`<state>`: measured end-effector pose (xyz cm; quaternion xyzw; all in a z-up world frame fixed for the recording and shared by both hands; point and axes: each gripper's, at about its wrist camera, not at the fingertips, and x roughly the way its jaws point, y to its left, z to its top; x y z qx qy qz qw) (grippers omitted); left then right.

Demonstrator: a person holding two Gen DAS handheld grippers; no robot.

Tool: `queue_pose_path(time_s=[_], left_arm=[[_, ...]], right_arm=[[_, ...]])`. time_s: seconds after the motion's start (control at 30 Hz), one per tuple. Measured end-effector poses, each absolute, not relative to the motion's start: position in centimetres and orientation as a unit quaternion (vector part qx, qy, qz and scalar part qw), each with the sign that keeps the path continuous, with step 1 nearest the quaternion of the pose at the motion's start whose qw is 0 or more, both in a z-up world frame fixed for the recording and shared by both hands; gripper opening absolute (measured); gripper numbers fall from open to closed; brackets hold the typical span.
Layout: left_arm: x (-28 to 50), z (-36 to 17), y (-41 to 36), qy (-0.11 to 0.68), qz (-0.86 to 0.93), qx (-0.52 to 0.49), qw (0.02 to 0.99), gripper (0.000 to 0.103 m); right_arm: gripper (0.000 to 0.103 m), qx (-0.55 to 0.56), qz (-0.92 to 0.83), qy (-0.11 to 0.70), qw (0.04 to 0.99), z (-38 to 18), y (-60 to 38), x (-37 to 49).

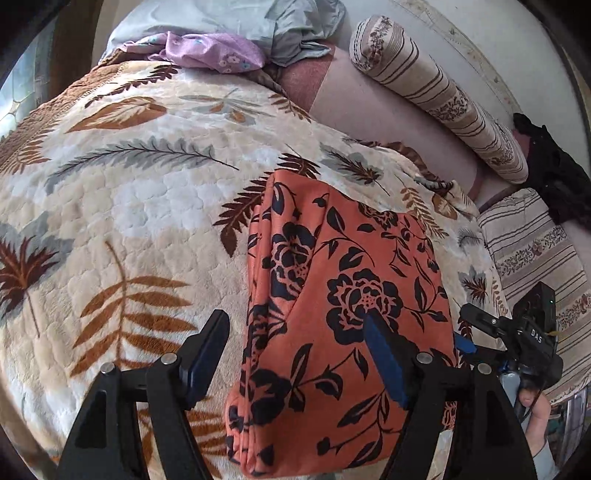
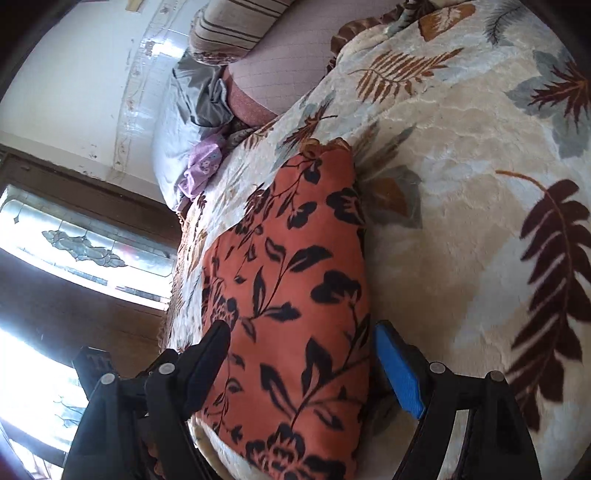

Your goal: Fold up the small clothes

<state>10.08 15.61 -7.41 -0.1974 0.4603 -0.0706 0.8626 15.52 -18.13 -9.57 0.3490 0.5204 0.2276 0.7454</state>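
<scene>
An orange garment with black flowers (image 1: 332,317) lies folded into a long stack on the leaf-print blanket (image 1: 129,192). My left gripper (image 1: 295,332) is open, its jaws spread over the garment's left edge, the right finger (image 1: 384,358) above the cloth. The right gripper (image 1: 517,332) shows at the garment's far right edge. In the right wrist view the same garment (image 2: 291,295) runs away from me, and my right gripper (image 2: 299,354) is open with the cloth's near end between its jaws, not clamped.
A striped bolster (image 1: 436,92) and striped pillow (image 1: 535,254) lie at the right. A purple floral cloth (image 1: 207,48) and grey clothes (image 1: 295,33) are heaped at the far end. A black cloth (image 1: 550,170) lies far right. A window (image 2: 85,247) is beside the bed.
</scene>
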Motion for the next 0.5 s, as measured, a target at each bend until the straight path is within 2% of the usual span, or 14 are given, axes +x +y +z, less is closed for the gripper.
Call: queue_pose_path(time_s=[0.13,0.17,0.2,0.23,0.33,0.37,0.43,0.5], left_arm=[[12.6,-9.9,15.9,0.496,-0.065,-0.211,0.840,0.075],[12.9,-10.7,16.0,0.506,-0.067,-0.218,0.832,0.075],[13.2,-11.5,16.2,0.515,-0.071,-0.227,0.824,0.071],[13.2,-11.9,16.1,0.511,-0.083,-0.235,0.823,0.054],[13.2,-11.9,15.5,0.513,-0.096,-0.229,0.822,0.035],[13.1,-11.6,15.3,0.511,-0.097,-0.225,0.824,0.032],[12.8,-10.6,14.9,0.500,-0.095,-0.212,0.834,0.025],[12.6,-9.3,14.3,0.483,-0.101,-0.214,0.843,0.023]], right_arm=[[0.082,0.349,0.236,0.544,0.726,-11.9,-16.7,17.5],[0.080,0.341,0.241,0.539,0.731,-11.7,-16.4,17.5],[0.076,0.331,0.249,0.535,0.737,-11.4,-16.0,17.5],[0.059,0.309,0.245,0.541,0.743,-11.2,-15.4,17.5],[0.048,0.266,0.240,0.560,0.747,-11.3,-14.5,17.9],[0.042,0.255,0.241,0.561,0.750,-10.8,-14.3,18.0],[0.038,0.207,0.247,0.552,0.769,-8.8,-13.5,17.9],[0.036,0.170,0.259,0.533,0.787,-6.4,-12.8,17.7]])
